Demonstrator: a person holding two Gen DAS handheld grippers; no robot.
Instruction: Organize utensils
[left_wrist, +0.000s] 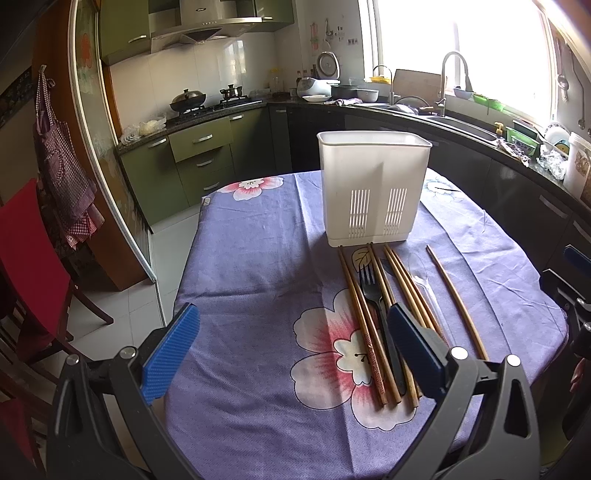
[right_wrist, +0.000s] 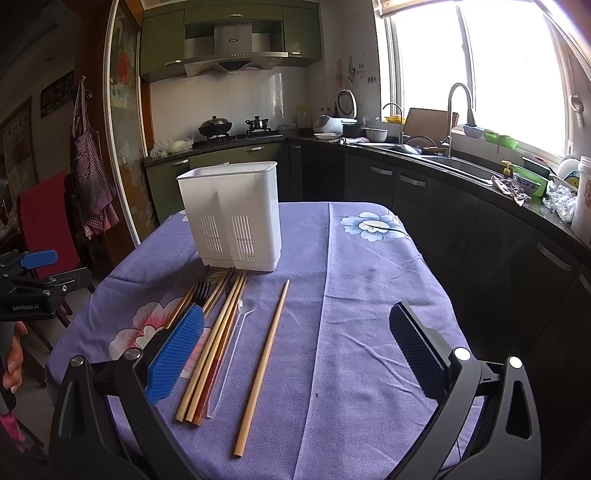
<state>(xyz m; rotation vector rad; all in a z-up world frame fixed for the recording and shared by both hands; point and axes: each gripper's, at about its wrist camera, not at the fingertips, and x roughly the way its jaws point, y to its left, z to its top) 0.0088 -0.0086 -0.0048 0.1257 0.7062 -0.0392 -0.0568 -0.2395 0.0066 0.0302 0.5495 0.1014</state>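
A white slotted utensil holder (left_wrist: 371, 188) (right_wrist: 232, 214) stands upright on the purple floral tablecloth (left_wrist: 251, 280) (right_wrist: 369, 302). In front of it lie several wooden chopsticks (left_wrist: 362, 325) (right_wrist: 218, 339), a black fork (left_wrist: 373, 295) (right_wrist: 202, 290) and a clear plastic spoon (left_wrist: 421, 277) (right_wrist: 243, 314). One chopstick (left_wrist: 456, 301) (right_wrist: 264, 365) lies apart to the right. My left gripper (left_wrist: 291, 354) is open and empty above the cloth, left of the utensils. My right gripper (right_wrist: 295, 354) is open and empty above the lone chopstick's near end.
The table's edges fall off on the left, right and far sides. A red chair (left_wrist: 33, 258) stands at the left. Kitchen counters with a sink (right_wrist: 461, 166) and stove (right_wrist: 229, 136) run behind and to the right. The left gripper's body (right_wrist: 33, 284) shows in the right wrist view.
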